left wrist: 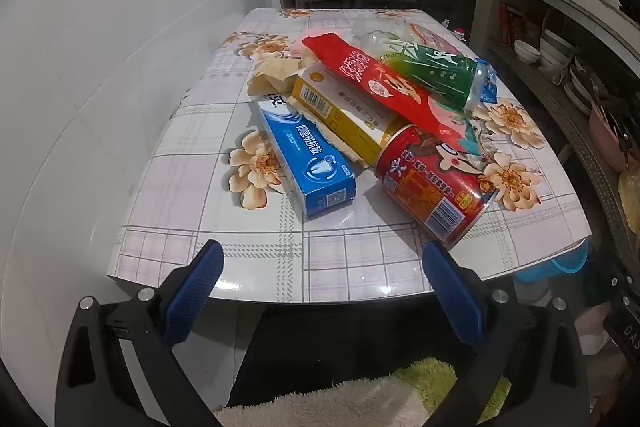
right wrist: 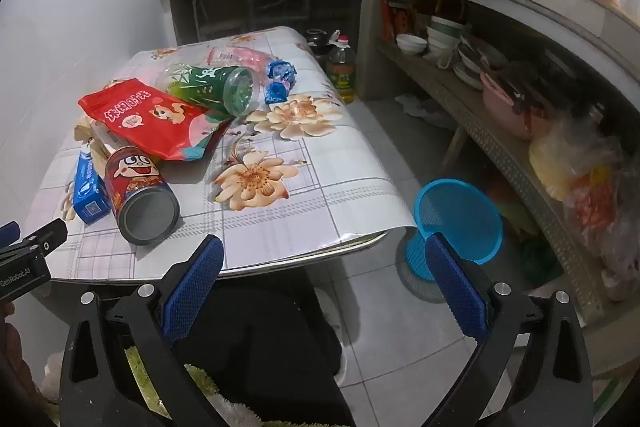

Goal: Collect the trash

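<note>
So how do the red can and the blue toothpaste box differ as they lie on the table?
The red can is a cylinder lying on its side, grey end facing the right wrist camera; the blue toothpaste box is a long rectangular carton lying flat. The can carries a cartoon face, the box a tooth symbol. Both lie side by side near the table's front edge, ungripped.

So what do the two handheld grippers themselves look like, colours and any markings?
Both look alike. The left gripper and the right gripper each have two black angular plastic arms with triangular cut-outs and silver round bolts, tipped with blue, mesh-textured rubber pads. Seen from the right wrist view, the left gripper's black body bears white "GenRobot.AI" lettering. No cables show.
</note>
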A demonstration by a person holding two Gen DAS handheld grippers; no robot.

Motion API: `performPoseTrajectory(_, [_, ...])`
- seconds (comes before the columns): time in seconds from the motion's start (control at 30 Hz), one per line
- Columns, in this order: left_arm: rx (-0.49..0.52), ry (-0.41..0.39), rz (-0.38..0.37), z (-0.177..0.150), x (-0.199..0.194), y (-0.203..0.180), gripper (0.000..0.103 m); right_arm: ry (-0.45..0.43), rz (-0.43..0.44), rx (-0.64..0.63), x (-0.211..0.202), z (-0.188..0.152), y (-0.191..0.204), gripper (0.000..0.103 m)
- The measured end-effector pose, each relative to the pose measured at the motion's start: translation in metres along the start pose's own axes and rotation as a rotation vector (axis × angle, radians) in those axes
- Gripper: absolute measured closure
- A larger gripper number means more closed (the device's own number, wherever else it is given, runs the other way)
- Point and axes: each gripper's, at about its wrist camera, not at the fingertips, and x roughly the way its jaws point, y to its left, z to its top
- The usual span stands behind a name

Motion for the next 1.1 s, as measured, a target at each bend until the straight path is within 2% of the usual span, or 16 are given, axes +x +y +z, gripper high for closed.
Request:
performPoseTrajectory(0.63, [-0.002, 0.01, -0.01, 0.003, 0.002, 0.011, 0.005, -0.004, 0.004, 0.002, 0.0, 0.0, 0.003, 0.007])
performPoseTrajectory(0.7, [0.004, 0.007, -0.007, -0.001, 0.003, -0.001, 0.006, -0.004, 0.003, 0.001, -0.002, 0.002, 0.005, 0.007])
performPoseTrajectory(1.1, [0.006, 0.01, -0.006, -0.002, 0.005, 0.002, 0.005, -0.002, 0.004, 0.004, 0.0, 0.0, 0.003, 0.007])
